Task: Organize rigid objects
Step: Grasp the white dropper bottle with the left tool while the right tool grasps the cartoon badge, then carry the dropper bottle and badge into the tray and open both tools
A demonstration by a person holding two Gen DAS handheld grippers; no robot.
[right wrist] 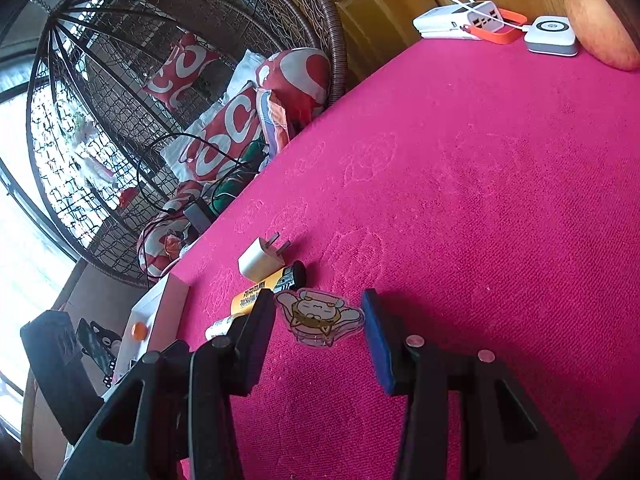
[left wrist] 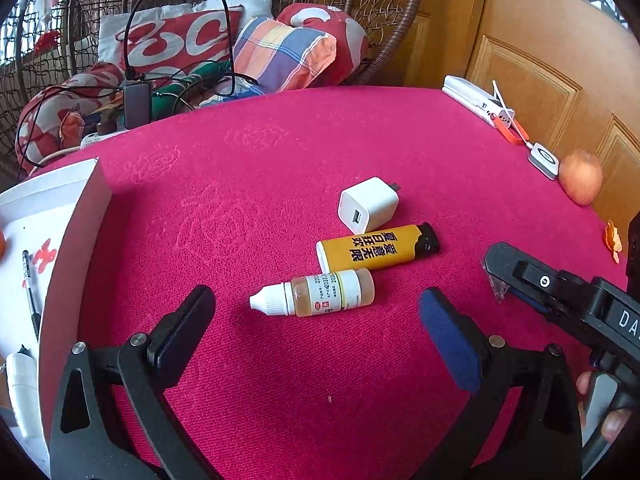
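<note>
1. Left hand-held gripper [left wrist: 316,328]: jaws wide, empty, low over the red cloth surface [left wrist: 280,152]. The dropper bottle [left wrist: 316,293] lies on its side between and just ahead of the fingertips, untouched.
2. Yellow lighter [left wrist: 376,248] lies touching or nearly touching the bottle's far side; the white charger plug [left wrist: 368,205] sits just behind the lighter.
3. Right hand-held gripper [right wrist: 320,320]: jaws wide, nothing held. The clear acrylic cat charm [right wrist: 318,316] lies flat between the fingertips.
4. White box [left wrist: 76,216] at the left edge of the surface, likely the drop spot; a pen [left wrist: 30,292] is already inside.
5. Risk: the bottle is round and on its side, so an off-centre close could roll it into the lighter and shove both.
6. Risk: the charm is thin and flat, so the pads may close above it or skid it along the cloth.
7. Risk: both grippers work close together, so a collision is possible if both move at once.
8. Apple [left wrist: 580,178] and power bank [right wrist: 456,20] sit well apart at the far edge.
</note>
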